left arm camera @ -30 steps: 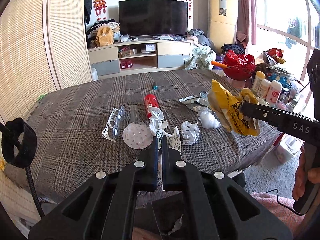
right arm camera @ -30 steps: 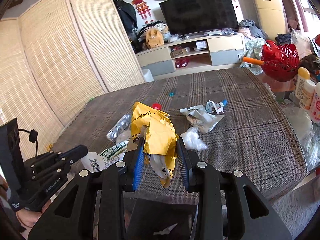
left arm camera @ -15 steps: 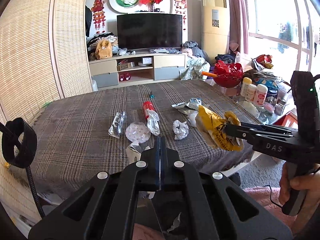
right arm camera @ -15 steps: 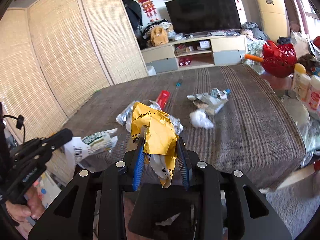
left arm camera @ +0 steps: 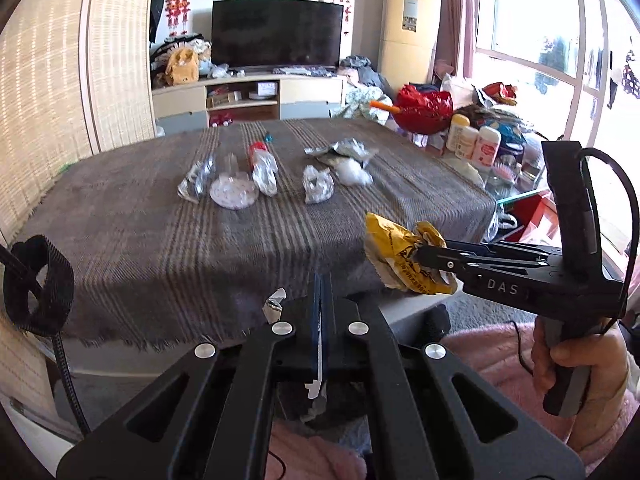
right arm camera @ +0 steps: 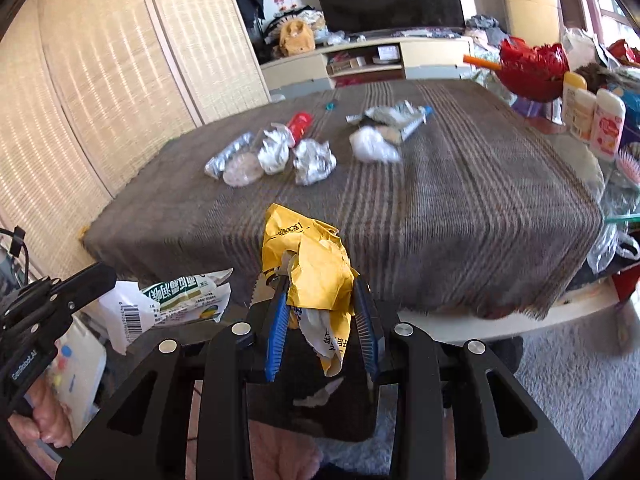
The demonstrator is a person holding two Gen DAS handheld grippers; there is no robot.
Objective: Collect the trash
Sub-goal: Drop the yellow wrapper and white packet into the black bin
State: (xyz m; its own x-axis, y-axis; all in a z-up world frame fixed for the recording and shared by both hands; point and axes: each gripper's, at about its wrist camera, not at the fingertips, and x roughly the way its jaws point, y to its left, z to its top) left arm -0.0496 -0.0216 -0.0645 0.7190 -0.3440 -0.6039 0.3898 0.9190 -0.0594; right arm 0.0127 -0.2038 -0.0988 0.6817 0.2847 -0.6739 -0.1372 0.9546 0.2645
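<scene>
Right gripper (right arm camera: 320, 312) pinching a crumpled yellow wrapper (right arm camera: 308, 264) between blue pads, held off the near edge of the table (right arm camera: 480, 216), over the floor. Same wrapper (left arm camera: 404, 256) seen from the side in the left wrist view, clamped at the tip of the long black right gripper (left arm camera: 424, 256), with the holding hand (left arm camera: 576, 360) low at right.

Left gripper (left arm camera: 321, 292) pressed together, fingers meeting in a thin line; only a sliver of white paper visible along the seam and a scrap poking up beside it. Full object revealed only in the right wrist view: a white and green packet (right arm camera: 168, 300) with a barcode, gripped at the tip of the left gripper (right arm camera: 100, 276), hanging off the near left corner of the table. Part of the left hand (right arm camera: 44, 416) visible there at lower left.

On the brown striped cloth, well apart from both grippers: 1 silver foil strip (right arm camera: 228, 154), 1 round white lid (left arm camera: 233, 192), 2 crumpled foil balls (right arm camera: 314, 160), 1 red tube (right arm camera: 300, 122), 1 white wad (right arm camera: 372, 146) and a flattened silver pack (right arm camera: 396, 114).

Visible only from the left wrist: a bright window (left arm camera: 532, 40). Further back in both views: a dark television (left arm camera: 276, 34).
</scene>
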